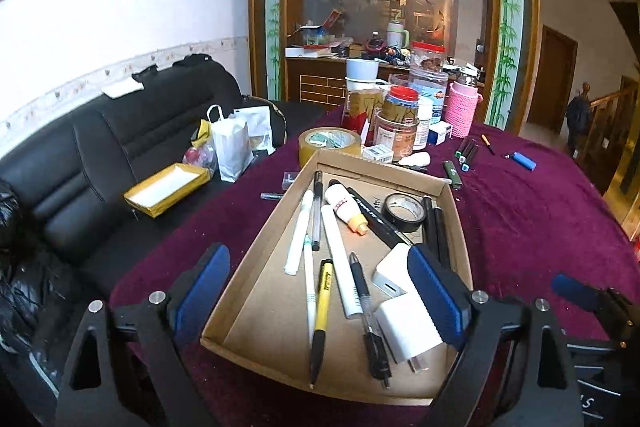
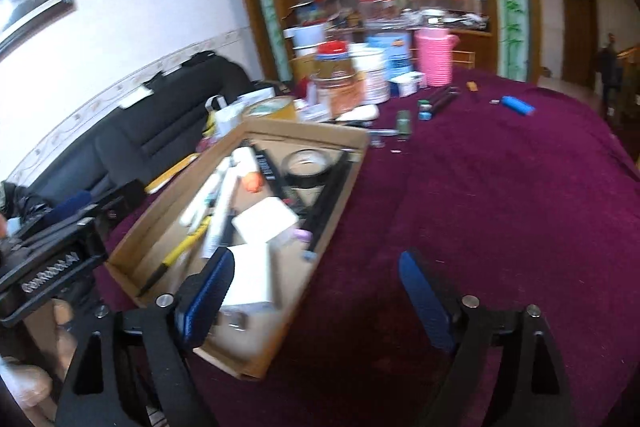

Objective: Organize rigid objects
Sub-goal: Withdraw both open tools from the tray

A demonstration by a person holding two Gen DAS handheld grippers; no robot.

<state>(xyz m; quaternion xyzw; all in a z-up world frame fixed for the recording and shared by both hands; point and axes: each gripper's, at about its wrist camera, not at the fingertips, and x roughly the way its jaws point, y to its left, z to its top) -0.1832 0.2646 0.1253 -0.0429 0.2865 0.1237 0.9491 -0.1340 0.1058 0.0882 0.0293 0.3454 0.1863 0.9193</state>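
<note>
One cardboard tray [image 1: 256, 259] lies on the purple tabletop [image 1: 540, 219], holding the sorted things: two white chargers [image 1: 404, 323], one roll of black tape [image 1: 403, 212], one yellow pen [image 1: 322, 311], one black click pen [image 1: 368, 315], a clear pen with a black cap [image 1: 317, 211], three white markers or pens, a small white bottle with an orange tip [image 1: 348, 211], one long black marker and two black sticks along the right wall.

Loose on the cloth beyond the tray are one blue lighter [image 1: 524, 159], a bundle of dark markers [image 1: 468, 151], one green marker [image 1: 452, 173] and a roll of brown tape [image 1: 330, 143], in front of a cluster of jars and a pink knitted bottle [image 1: 462, 109].

The left view is sharp and looks straight down the tray, so each item can be counted. The right view is motion-blurred; it shows the tray [image 2: 332, 203] from its right side, the bare cloth beside it, and the left device at its lower left edge.

The left tongs [image 1: 320, 291] are spread wide over the tray's near end, pinching nothing. The right tongs [image 2: 316, 291] are likewise spread, one finger over the tray's near corner, the other over the cloth.
</note>
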